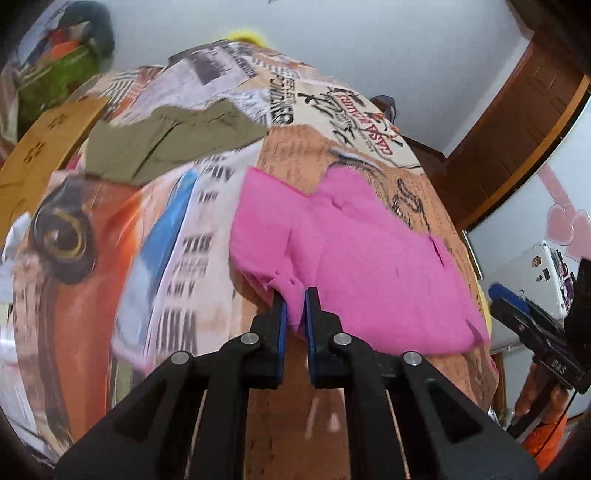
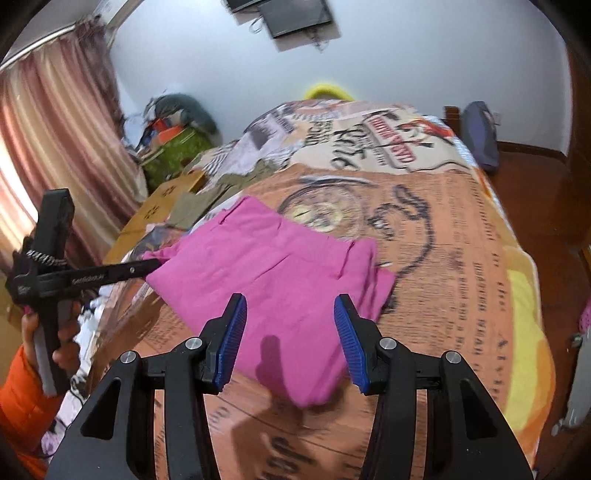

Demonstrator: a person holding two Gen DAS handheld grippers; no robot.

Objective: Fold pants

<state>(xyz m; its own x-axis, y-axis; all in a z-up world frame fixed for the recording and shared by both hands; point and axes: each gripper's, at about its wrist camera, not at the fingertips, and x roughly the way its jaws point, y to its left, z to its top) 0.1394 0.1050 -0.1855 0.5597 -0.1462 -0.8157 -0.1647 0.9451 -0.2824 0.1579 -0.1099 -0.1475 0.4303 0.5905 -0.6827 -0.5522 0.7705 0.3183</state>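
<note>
You have one pair of pink pants (image 2: 280, 291) on the bed (image 2: 461, 280); one olive garment (image 1: 173, 144) lies farther up it; one cardboard box (image 1: 40, 155) sits at the bed's edge; one green bag (image 2: 173, 155) stands beyond that. You hold two grippers: one left gripper (image 1: 294, 299), one right gripper (image 2: 290, 317); each has two fingers (image 2: 232, 332) with blue pads, four in all. On the wall you have two dark screens (image 2: 295, 14); one curtain (image 2: 55, 122) hangs at the side; one yellow item (image 2: 327, 90) peeks over the bed's far end.
</note>
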